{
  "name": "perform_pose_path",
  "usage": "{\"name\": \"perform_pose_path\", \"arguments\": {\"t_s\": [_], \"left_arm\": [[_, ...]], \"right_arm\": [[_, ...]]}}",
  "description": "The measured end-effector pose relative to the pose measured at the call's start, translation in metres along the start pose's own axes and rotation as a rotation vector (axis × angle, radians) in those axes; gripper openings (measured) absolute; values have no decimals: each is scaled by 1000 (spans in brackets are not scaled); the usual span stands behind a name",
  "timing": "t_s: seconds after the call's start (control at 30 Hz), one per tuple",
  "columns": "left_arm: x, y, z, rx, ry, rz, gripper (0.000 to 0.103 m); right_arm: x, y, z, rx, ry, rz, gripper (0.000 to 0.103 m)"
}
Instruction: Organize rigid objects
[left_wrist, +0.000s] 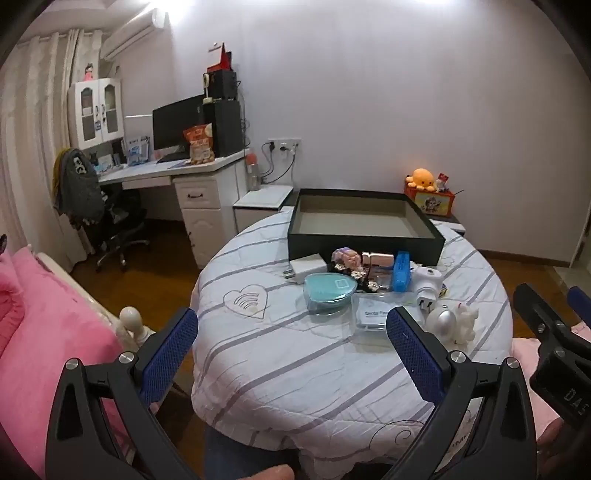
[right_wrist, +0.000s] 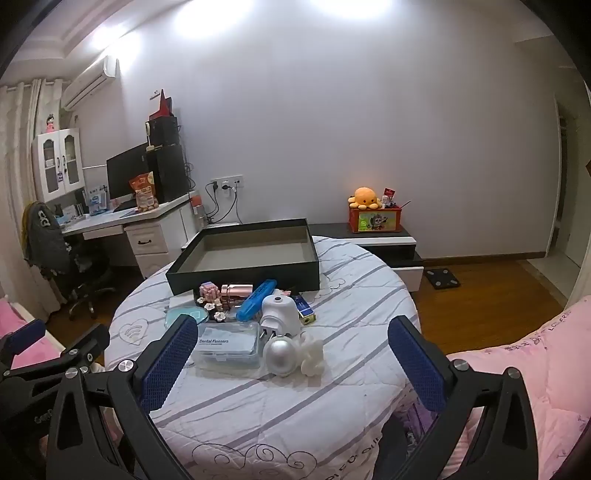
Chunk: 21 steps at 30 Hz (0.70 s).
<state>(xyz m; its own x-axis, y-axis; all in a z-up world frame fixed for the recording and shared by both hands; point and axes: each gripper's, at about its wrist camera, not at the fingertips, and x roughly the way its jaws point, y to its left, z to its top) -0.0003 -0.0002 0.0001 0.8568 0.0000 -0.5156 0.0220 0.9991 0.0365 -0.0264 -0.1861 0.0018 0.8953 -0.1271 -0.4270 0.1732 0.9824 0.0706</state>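
1. The left gripper hangs over the near edge of the round table, its blue-padded fingers spread wide with nothing between them.
2. The right gripper is likewise wide apart and empty, held just beside the left one and aimed at the same table.
3. Nearest in the cluster lie a clear dental flosser box, a silver ball touching a white figurine, and a teal heart-shaped case.
4. Just behind them sit a white plug-in device, a blue case, a white charger, a pink block figure and a rose-gold item.
5. Beyond the cluster, touching it, stands an open black tray, bare inside.
6. Farthest, against the wall, an orange octopus plush sits on a red box.
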Motion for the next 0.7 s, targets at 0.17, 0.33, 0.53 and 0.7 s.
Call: {"name": "perform_pose_path", "arguments": {"t_s": [0.17, 0.33, 0.53, 0.7], "left_arm": [[-10, 0, -7, 5, -62, -12, 103], [-6, -6, -3, 18, -36, 11, 103], [-12, -6, 3, 23, -44, 11, 103], [-11, -4, 8, 23, -60, 2, 103]], "right_arm": [[-2, 1, 1, 2, 2, 2, 103], [0, -1, 2, -2, -2, 1, 103], [-4, 0, 12, -11, -18, -11, 103], [-4, 0, 21, -28, -30, -17, 103]]}}
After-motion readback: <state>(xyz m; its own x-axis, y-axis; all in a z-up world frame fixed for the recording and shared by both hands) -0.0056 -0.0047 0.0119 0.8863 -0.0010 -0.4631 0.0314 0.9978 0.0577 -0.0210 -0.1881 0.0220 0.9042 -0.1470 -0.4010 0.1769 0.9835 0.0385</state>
